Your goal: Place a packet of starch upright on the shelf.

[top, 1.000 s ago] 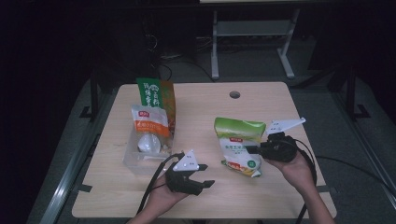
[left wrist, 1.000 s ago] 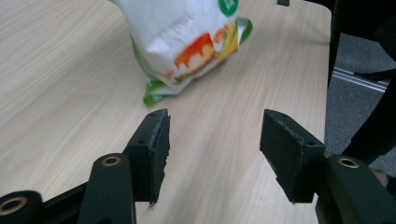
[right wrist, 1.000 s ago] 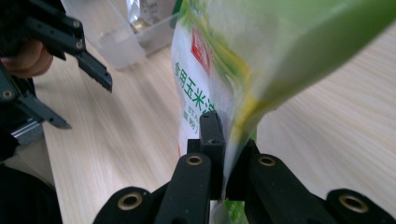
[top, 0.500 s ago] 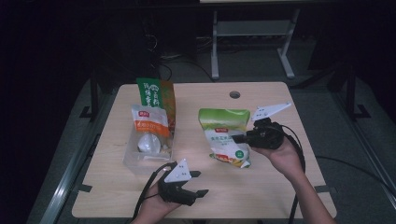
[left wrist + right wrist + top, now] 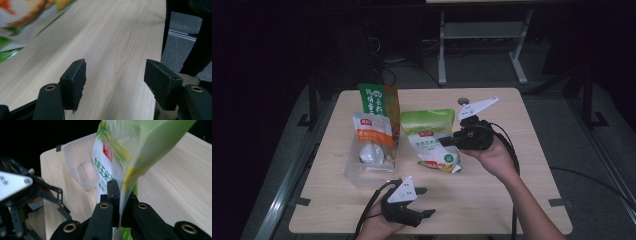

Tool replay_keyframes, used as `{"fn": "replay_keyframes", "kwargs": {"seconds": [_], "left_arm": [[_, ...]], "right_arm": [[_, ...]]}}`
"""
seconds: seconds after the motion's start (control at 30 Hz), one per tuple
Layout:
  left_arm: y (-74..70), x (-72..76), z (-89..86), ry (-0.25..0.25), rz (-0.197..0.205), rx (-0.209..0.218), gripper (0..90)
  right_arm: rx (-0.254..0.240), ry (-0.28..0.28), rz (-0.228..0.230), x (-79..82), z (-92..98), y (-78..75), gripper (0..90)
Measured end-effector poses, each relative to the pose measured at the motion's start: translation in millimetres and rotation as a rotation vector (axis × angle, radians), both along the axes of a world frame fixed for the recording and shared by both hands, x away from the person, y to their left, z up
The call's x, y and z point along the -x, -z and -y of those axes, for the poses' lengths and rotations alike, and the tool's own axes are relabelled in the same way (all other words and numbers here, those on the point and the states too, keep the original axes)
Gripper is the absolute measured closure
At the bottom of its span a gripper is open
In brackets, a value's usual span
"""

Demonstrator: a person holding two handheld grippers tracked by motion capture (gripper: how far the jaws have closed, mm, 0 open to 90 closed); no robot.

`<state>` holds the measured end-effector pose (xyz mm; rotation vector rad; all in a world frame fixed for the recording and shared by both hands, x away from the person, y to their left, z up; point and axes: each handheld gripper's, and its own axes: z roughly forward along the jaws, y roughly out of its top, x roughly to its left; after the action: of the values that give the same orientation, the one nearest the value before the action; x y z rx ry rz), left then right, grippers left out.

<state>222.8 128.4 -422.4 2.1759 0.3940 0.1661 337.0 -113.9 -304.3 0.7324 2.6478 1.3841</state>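
Observation:
A green and white pouch hangs tilted above the table's middle, its lower corner close to the wood. My right gripper is shut on its right edge. In the right gripper view the jaws pinch the pouch's seam. My left gripper lies low at the front edge, pointing right. Its jaws have just been opening, and in the left gripper view they stand apart with only bare wood between them. The pouch shows at that view's top left.
A clear plastic bin sits at the table's left. It holds an orange and white bag and, behind it, a green and orange bag. A small round hole marks the far edge. The wooden table has floor all around.
My right gripper has lifted the green pouch and carried it left, toward the bin. The left gripper has drawn back toward the front edge and its jaws have widened.

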Motion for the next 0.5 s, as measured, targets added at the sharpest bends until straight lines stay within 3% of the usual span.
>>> {"fn": "replay_keyframes", "kwargs": {"seconds": [0.5], "left_arm": [[-0.1,0.3,-3.7,-0.008,0.006,0.004,32.3]], "right_arm": [[-0.017,-0.078,0.026,-8.2,-40.4,-17.4,89.2]]}}
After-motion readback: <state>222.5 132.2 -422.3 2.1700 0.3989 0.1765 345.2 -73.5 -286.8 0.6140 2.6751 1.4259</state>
